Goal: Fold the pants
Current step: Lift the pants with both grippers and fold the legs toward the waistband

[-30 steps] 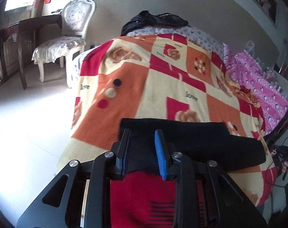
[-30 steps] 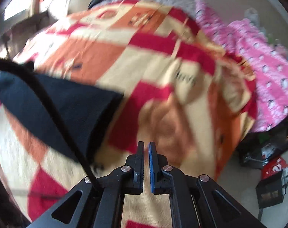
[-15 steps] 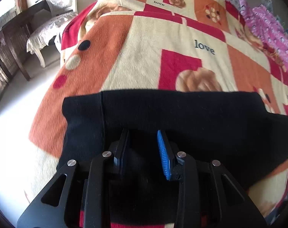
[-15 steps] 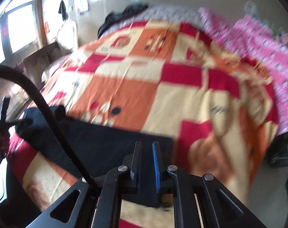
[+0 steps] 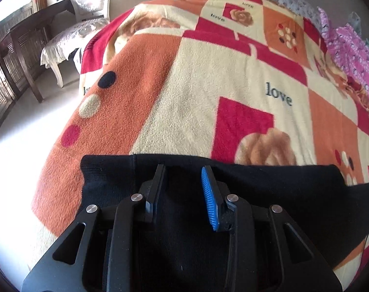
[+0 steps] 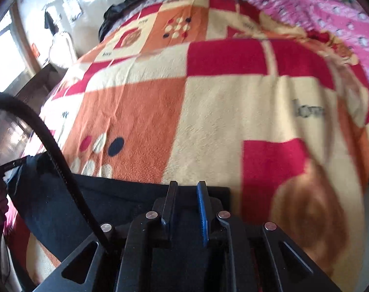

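Pants point(image 5: 269, 194) lying as flat dark band across blanket point(image 5: 196, 102), further folds pending. Your left gripper point(image 5: 183, 185) hovering part-open, gripping nothing; right gripper point(image 6: 186, 194) opening, empty.

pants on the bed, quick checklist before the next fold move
1. Black pants lie on the patterned blanket: ok.
2. Far edge of pants looks straight: ok.
3. Left gripper over the pants, jaws apart, no cloth pinched: ok.
4. Right gripper over the pants, jaws opening, nothing visibly between them: ok.
5. Black cable crosses the pants in the right wrist view: not ok.
6. Near edge of pants: cannot tell, hidden.
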{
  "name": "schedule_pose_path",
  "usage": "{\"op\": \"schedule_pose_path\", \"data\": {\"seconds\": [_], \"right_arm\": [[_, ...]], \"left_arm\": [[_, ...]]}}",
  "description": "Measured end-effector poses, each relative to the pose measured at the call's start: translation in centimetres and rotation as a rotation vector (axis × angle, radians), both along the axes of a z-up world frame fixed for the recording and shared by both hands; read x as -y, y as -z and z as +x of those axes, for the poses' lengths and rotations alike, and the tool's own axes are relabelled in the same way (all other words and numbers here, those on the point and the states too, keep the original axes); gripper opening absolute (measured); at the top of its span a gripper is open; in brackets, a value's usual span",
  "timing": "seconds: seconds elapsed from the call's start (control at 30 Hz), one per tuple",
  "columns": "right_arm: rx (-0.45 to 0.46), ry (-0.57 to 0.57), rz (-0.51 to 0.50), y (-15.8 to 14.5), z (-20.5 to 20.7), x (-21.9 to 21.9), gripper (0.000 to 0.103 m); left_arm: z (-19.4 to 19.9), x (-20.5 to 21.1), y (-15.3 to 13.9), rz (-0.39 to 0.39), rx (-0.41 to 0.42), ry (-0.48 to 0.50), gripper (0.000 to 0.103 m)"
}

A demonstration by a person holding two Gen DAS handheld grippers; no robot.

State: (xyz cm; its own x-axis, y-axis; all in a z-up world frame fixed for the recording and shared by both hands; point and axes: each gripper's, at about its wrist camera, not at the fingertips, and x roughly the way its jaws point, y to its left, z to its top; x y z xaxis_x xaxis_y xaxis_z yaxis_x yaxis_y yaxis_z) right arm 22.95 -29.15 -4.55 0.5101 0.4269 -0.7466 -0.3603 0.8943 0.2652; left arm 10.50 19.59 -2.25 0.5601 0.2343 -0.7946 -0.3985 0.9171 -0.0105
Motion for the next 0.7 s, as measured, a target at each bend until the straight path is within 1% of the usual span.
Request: {"op": "schedule_pose_path", "data": {"seconds": [0.07, 0.13, 0.17, 0.2, 0.23, 0.27, 0.3, 0.33, 0.37, 0.4, 0.43, 0.47, 0.5, 0.53, 0.57, 0.6, 0.63, 0.7], "right_arm": [[0.018, -0.063, 0.015, -1.1, -2.0, -0.4, 0.019], [-0.023, -0.115, -0.070, -0.8, -3.4, -1.6, 0.041], [-0.057, -0.123, -0.144, 0.0, -3.4, -2.5, 0.043], [-0.075, -0.111, -0.197, 0.8, -3.1, -2.8, 0.044], [-0.079, -0.091, -0.223, 1.7, -2.5, -2.9, 0.047], [-0.039, -0.078, -0.196, 1.8, -1.8, -3.0, 0.050], [-0.027, -0.068, -0.197, 2.0, -0.8, -3.2, 0.055], [-0.013, -0.041, -0.212, 2.1, 0.4, -3.5, 0.067], [-0.031, -0.016, -0.211, 2.5, 1.1, -3.5, 0.071], [-0.052, 0.002, -0.170, 2.6, 1.9, -3.2, 0.071], [-0.063, 0.026, -0.146, 2.5, 2.3, -2.9, 0.068], [-0.058, 0.056, -0.154, 2.1, 2.0, -2.7, 0.064], [-0.038, 0.090, -0.177, 1.5, 1.6, -2.5, 0.057], [-0.004, 0.115, -0.182, 0.4, 0.6, -2.4, 0.056], [0.030, 0.108, -0.160, -0.6, -0.3, -2.5, 0.056], [0.059, 0.069, -0.123, -1.4, -1.5, -3.0, 0.056], [0.066, -0.004, -0.097, -2.0, -2.6, -4.1, 0.056], [0.026, -0.157, -0.096, -1.7, -4.0, -7.2, 0.056]], "left_arm": [[-1.8, 0.8, -0.7, -0.009, 0.062, 0.025, 0.030], [-3.5, 2.2, -1.4, -0.010, 0.118, 0.056, 0.030], [-4.3, 3.0, -1.8, -0.017, 0.152, 0.078, 0.030], [-4.6, 3.8, -2.1, -0.022, 0.171, 0.094, 0.030], [-5.0, 4.8, -2.4, -0.034, 0.191, 0.117, 0.030], [-5.1, 5.8, -2.9, -0.053, 0.208, 0.144, 0.030], [-5.2, 7.0, -3.4, -0.074, 0.224, 0.183, 0.030], [-5.1, 8.3, -3.8, -0.095, 0.234, 0.224, 0.030], [-4.9, 9.6, -4.2, -0.111, 0.237, 0.265, 0.030], [-4.5, 11.1, -4.4, -0.119, 0.234, 0.307, 0.030], [-4.1, 12.4, -4.4, -0.121, 0.229, 0.339, 0.030], [-3.6, 13.7, -4.3, -0.120, 0.218, 0.365, 0.030], [-2.9, 14.9, -3.9, -0.130, 0.199, 0.395, 0.030], [-2.3, 15.8, -3.4, -0.149, 0.181, 0.416, 0.030], [-1.5, 16.9, -2.5, -0.171, 0.152, 0.436, 0.030], [-0.8, 17.9, -1.8, -0.179, 0.130, 0.448, 0.030], [-0.3, 18.5, -1.2, -0.179, 0.113, 0.458, 0.030], [1.6, 19.7, 0.5, -0.168, 0.057, 0.449, 0.030]]}}
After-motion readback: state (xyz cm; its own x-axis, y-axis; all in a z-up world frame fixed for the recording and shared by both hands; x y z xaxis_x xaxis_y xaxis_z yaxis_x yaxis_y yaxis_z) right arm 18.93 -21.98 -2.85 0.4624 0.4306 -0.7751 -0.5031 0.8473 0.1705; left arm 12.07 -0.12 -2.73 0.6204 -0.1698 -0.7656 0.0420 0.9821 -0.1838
